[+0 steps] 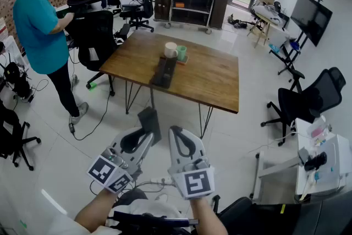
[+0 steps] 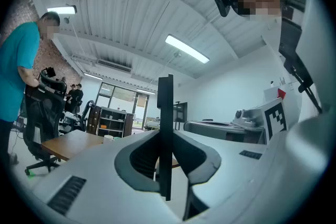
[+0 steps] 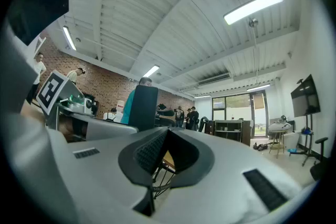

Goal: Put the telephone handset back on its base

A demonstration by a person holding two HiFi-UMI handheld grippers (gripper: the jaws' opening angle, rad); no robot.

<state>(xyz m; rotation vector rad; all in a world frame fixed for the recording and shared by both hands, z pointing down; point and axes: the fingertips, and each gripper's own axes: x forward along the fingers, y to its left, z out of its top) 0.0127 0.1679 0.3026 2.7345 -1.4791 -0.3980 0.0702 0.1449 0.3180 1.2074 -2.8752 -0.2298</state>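
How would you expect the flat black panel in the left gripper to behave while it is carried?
Probably stiff: the flat black panel stands straight in the left gripper, with no sag. Likely light, since it looks thin. Clamped only near one end, it might pivot if bumped.

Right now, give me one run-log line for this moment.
phase: standing back | left hand-held gripper: shut on flat dark panel | right hand-held gripper: shut, empty | telephone: on wooden table, far ahead

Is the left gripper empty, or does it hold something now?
It holds something. The left gripper is closed on a thin black plate, which stands edge-on between its jaws in the left gripper view. What the plate is: cannot tell.
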